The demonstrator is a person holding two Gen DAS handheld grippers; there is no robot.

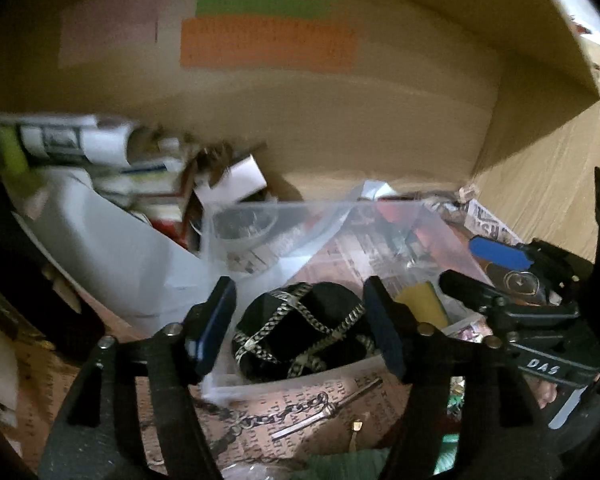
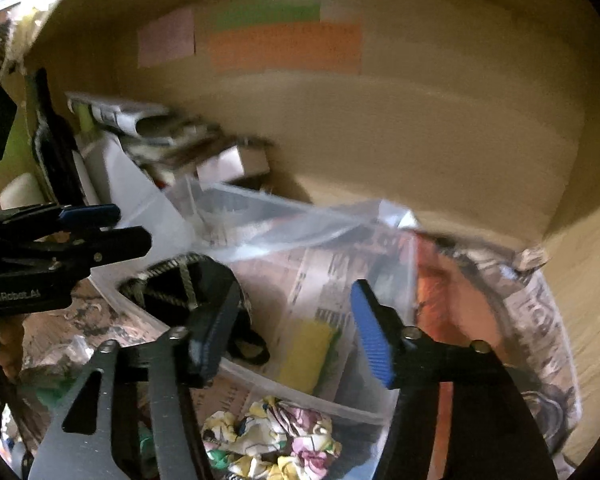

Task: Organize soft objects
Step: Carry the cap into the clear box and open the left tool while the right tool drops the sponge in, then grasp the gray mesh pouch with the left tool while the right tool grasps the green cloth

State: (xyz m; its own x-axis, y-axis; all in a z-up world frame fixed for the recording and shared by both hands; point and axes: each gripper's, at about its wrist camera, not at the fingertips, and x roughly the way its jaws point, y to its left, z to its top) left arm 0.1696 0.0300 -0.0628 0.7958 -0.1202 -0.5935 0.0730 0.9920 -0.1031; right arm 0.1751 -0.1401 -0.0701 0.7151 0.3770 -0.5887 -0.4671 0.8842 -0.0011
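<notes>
**Soft objects: clear bin, loading under way**

Soft objects, three seen. Landmark: clear bin (image 1: 324, 208), standing on newspaper (image 2: 332, 276) in front of a cardboard box (image 1: 340, 120).

- Black cloth with chain pattern (image 1: 300, 332): inside the bin, at its near-left corner.
- Yellow sponge (image 2: 306, 354): inside the bin, right of the black cloth and near the front wall.
- Floral cloth (image 2: 272, 436): crumpled, outside the bin, just before its front wall (not yet put away, by the look of it).
- Metal chain with bar (image 1: 300, 412): outside the bin, on the newspaper before the front wall; not a soft item.

Left gripper (image 1: 300, 320): jaws spread wide, one on each side of the black cloth, apparently above it; nothing held. Whether the fingers touch the cloth cannot be told.

Right gripper (image 2: 296, 332): jaws wide apart, empty, poised over the bin's front wall with the sponge showing between them.

Step in hand, as judged: placing soft items in the bin, two in and at least one left out. The next move would call for the right gripper to drop toward the floral cloth, pinch a fold firmly, then lift it clear over the front wall.
</notes>
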